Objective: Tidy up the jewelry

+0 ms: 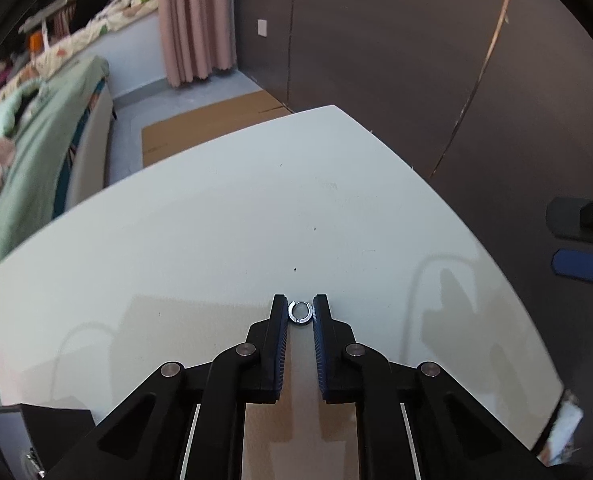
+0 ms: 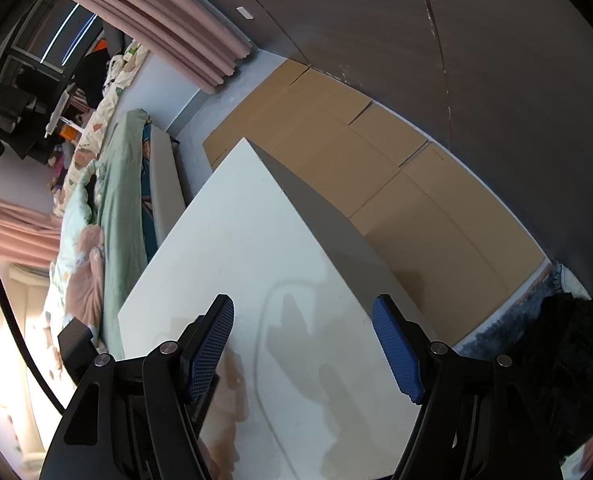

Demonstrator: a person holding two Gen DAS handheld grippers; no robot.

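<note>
A small silver hoop earring [image 1: 299, 313] sits between the fingertips of my left gripper [image 1: 300, 308], which is closed on it just above the white table [image 1: 216, 220]. My right gripper [image 2: 302, 316] is open wide and empty, tilted over the same white table [image 2: 248, 240]; its blue-padded finger [image 1: 582, 265] shows at the right edge of the left wrist view. No jewelry box or tray is clearly in view.
A dark object [image 1: 36, 436] sits at the table's near left corner. Flattened cardboard [image 2: 376, 168] lies on the floor beyond the table. A bed with green bedding [image 1: 28, 148] stands to the left. Dark wardrobe panels [image 1: 416, 60] rise behind. A dark rug [image 2: 568, 340] lies at right.
</note>
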